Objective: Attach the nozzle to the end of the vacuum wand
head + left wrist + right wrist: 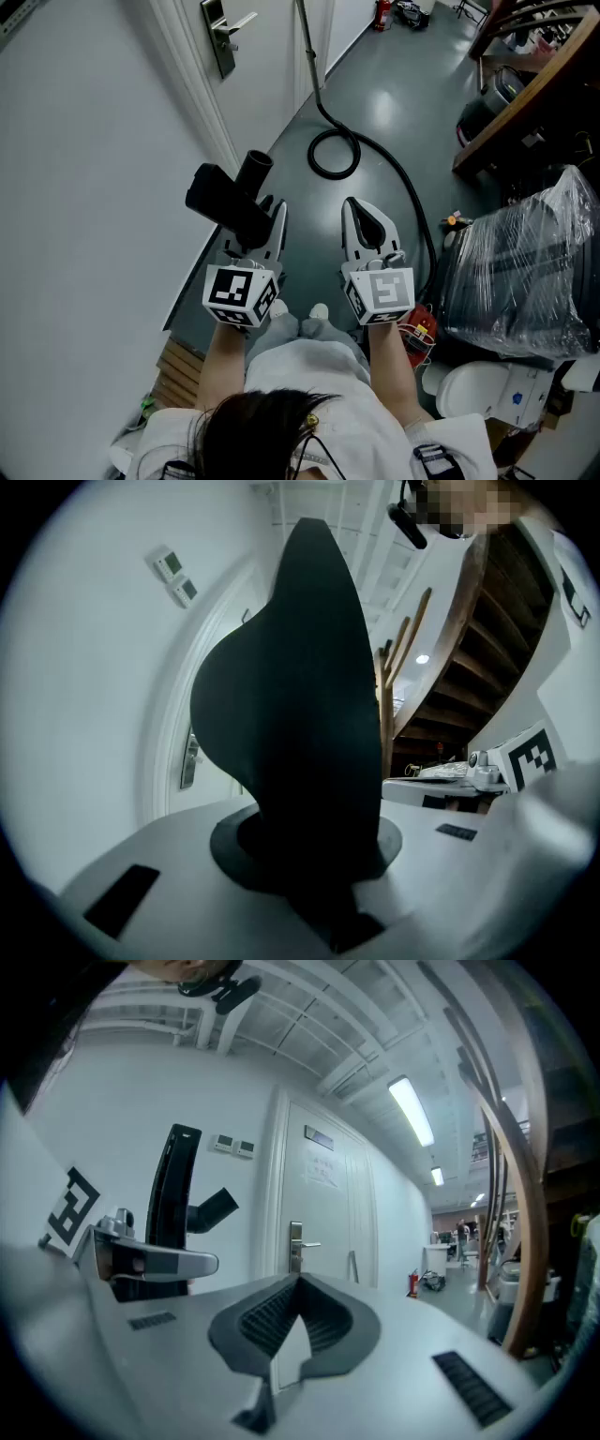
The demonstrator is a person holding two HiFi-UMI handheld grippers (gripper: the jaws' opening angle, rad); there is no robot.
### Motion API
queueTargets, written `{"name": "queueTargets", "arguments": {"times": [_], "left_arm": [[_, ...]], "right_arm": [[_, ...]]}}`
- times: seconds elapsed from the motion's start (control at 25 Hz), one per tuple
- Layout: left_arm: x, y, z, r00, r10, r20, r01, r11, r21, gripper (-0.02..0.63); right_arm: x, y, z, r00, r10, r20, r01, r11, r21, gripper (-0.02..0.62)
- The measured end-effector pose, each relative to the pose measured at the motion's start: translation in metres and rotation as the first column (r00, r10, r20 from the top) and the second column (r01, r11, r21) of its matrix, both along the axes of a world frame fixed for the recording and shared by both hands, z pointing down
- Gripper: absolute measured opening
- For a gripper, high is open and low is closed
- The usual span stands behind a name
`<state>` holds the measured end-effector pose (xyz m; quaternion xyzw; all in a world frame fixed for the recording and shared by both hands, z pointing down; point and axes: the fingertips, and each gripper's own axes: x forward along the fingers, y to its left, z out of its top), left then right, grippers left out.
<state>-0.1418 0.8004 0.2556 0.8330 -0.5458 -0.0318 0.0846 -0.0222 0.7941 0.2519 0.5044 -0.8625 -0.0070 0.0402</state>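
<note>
A black vacuum nozzle (pixel 232 200) with a round socket end pointing up and away is clamped in my left gripper (pixel 270 217), which is shut on it. In the left gripper view the nozzle (pixel 300 714) fills the middle and hides the fingertips. My right gripper (pixel 364 214) hangs level beside it, shut with nothing between its ribbed pads (pixel 323 1321). The right gripper view shows the nozzle (pixel 178 1199) standing upright at the left. A thin dark tube (pixel 307 42) by the door leads down into a black hose (pixel 335 153) coiled on the floor.
A white door with a metal handle (pixel 223 33) stands close on the left. A plastic-wrapped bundle (pixel 525 272) and a white appliance (pixel 487 389) crowd the right. A wooden stair (pixel 525 84) rises at the far right, and a fire extinguisher (pixel 382 14) stands down the corridor.
</note>
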Motion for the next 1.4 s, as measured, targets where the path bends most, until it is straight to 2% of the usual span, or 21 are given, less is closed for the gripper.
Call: {"name": "queueTargets", "arguments": {"times": [0.6,1.08,1.12,1.2,1.4], "left_arm": [[0.012,-0.005,0.004,1.000,0.001,0.012,-0.001,1.000,-0.009,0.077],[0.033,-0.018,0.001,1.000,-0.029,-0.009,0.028,0.999,-0.020,0.077],[0.036,-0.019,0.002,0.999,-0.034,-0.010,0.034,0.999,-0.021,0.077],[0.041,-0.022,0.006,0.999,-0.046,-0.003,0.046,0.999,-0.026,0.077],[0.063,-0.039,0.015,0.999,-0.044,-0.028,0.043,0.998,-0.040,0.077]], "right_arm": [[0.011,-0.006,0.007,1.000,0.004,0.001,-0.004,1.000,-0.016,0.011],[0.034,-0.020,0.001,0.989,-0.104,0.105,0.106,0.994,-0.020,0.014],[0.036,-0.020,0.000,0.987,-0.119,0.108,0.122,0.992,-0.020,0.021],[0.040,-0.022,0.005,0.982,-0.149,0.112,0.154,0.988,-0.029,0.107],[0.062,-0.032,0.010,0.986,-0.143,0.083,0.146,0.989,-0.024,0.128]]}}
